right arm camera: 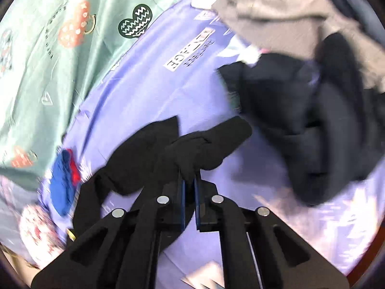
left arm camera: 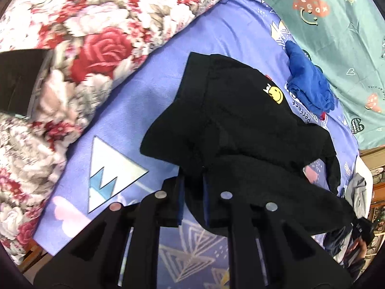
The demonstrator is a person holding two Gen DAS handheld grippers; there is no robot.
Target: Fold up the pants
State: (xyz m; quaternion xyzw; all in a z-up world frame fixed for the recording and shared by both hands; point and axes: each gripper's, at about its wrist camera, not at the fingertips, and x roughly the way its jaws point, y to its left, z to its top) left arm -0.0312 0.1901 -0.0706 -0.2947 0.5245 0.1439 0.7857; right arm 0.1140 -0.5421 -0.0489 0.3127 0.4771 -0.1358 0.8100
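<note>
We hold the black pants [left arm camera: 240, 125] pinched in both grippers over the purple bedsheet [left arm camera: 149, 101].

Our left gripper [left arm camera: 193, 192] has its fingers nearly together on a fold of the pants, and the rest of the garment spreads ahead of the fingers and to their right, its yellow smiley patch [left arm camera: 275, 94] facing up. Our right gripper [right arm camera: 189, 192] is closed on a bunched end of the same black cloth, which rises just past the fingertips and trails off to their left. Beyond the left fingers a blue garment [left arm camera: 309, 82] lies beside the pants, near the mint-green sheet [left arm camera: 341, 36]; a floral blanket [left arm camera: 72, 48] sits to the far left. Ahead and right of the right fingers a dark heap of clothes [right arm camera: 312, 120] and a grey garment [right arm camera: 272, 9] crowd the sheet, blurred.
</note>
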